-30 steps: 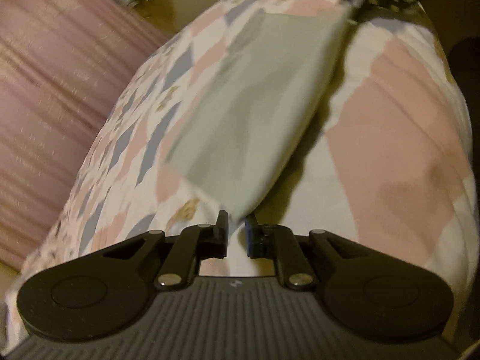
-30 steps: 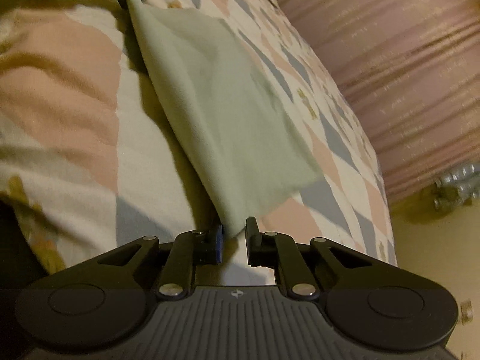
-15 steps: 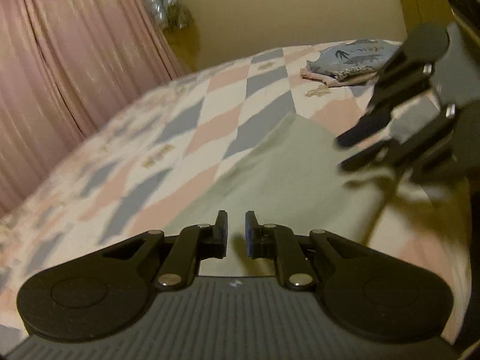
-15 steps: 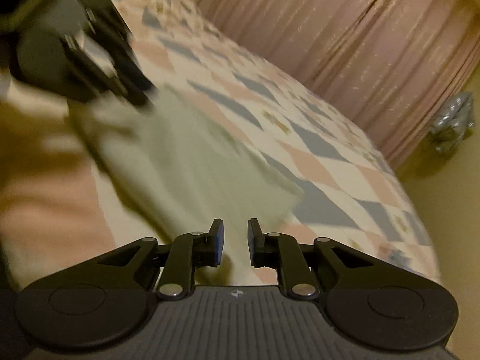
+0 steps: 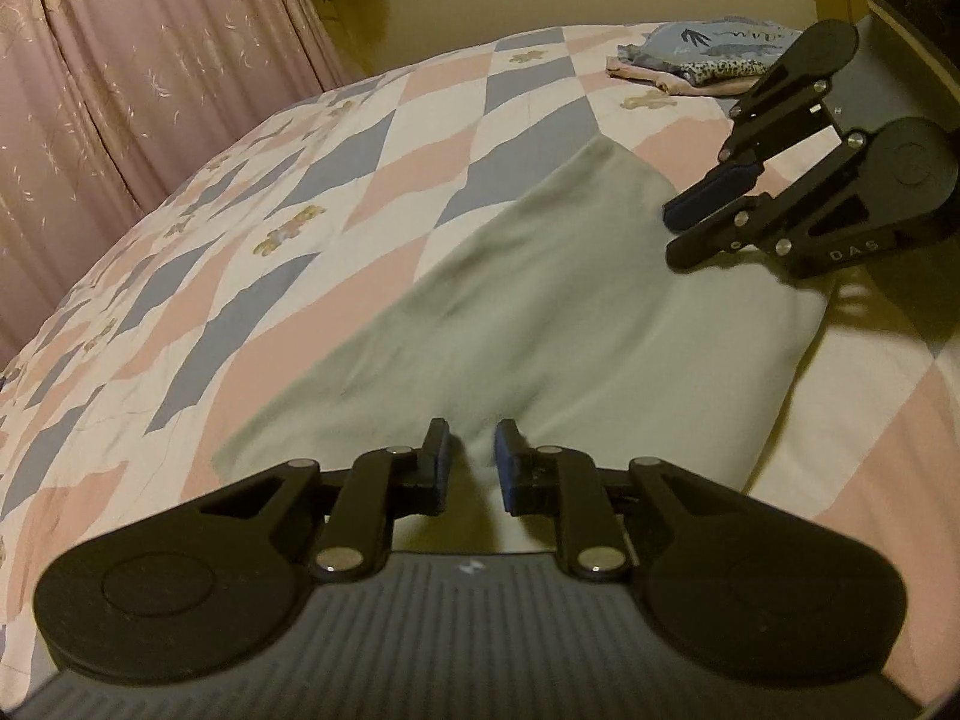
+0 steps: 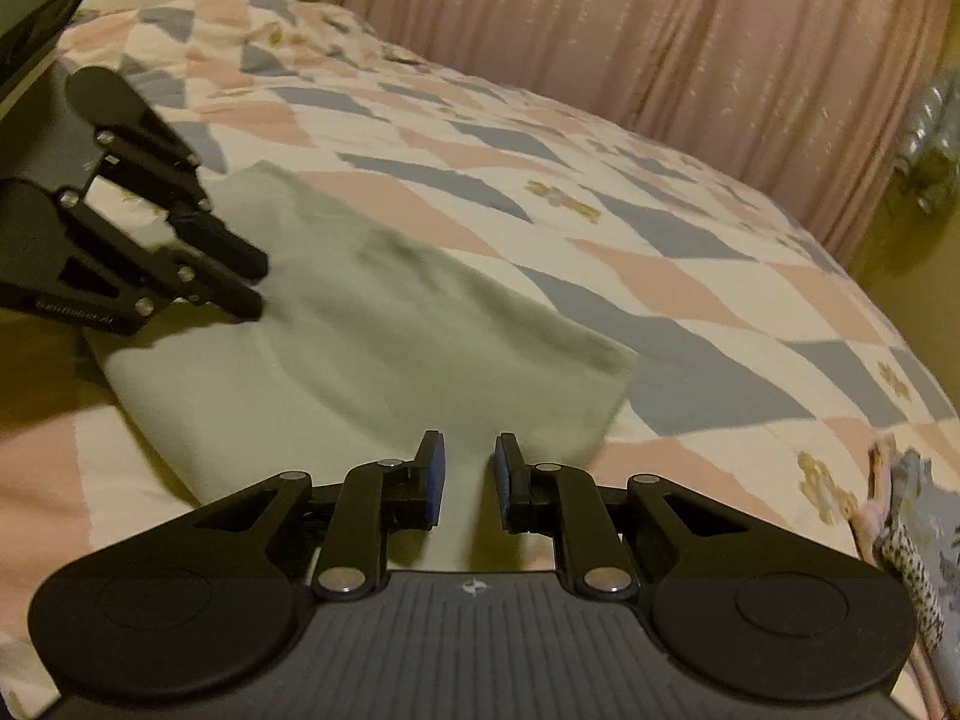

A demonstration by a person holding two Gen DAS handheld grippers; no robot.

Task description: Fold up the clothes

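Two grippers: the black two-finger left gripper (image 5: 468,462) and the black two-finger right gripper (image 6: 467,474) are both seen low over one garment, each in its own wrist view and in the other's.
Garment: a pale green soft cloth garment (image 5: 540,324) is laid flat on the patchwork quilt of pink, grey-blue and white diamonds (image 5: 300,192), near the bed's front edge, as a smooth oblong.
Left jaws: the blue-padded fingers are held apart with a clear gap; green cloth is seen through the gap, but no fold is pinched between the pads.
Right jaws: likewise spread, with cloth visible beyond the gap and nothing clamped.
Progress: the garment's outline is compact and its near edge looks thick, so at least one fold is judged to be in it; whether further folds are wanted cannot be settled. A small stack of folded patterned clothes in blue, pink and leopard print (image 5: 708,60) is seen far across the quilt, which suggests some pieces are already dealt with.
Edges: the rounded near right corner (image 5: 804,324) and the far corner (image 5: 606,150) are exposed and free to be gripped; the left edge runs diagonally along the quilt.
Open room: broad bare quilt is left beyond the garment toward the pink embroidered curtain (image 6: 660,30).
Limits: the grippers are close together over the cloth, so crossing paths is judged the main risk.
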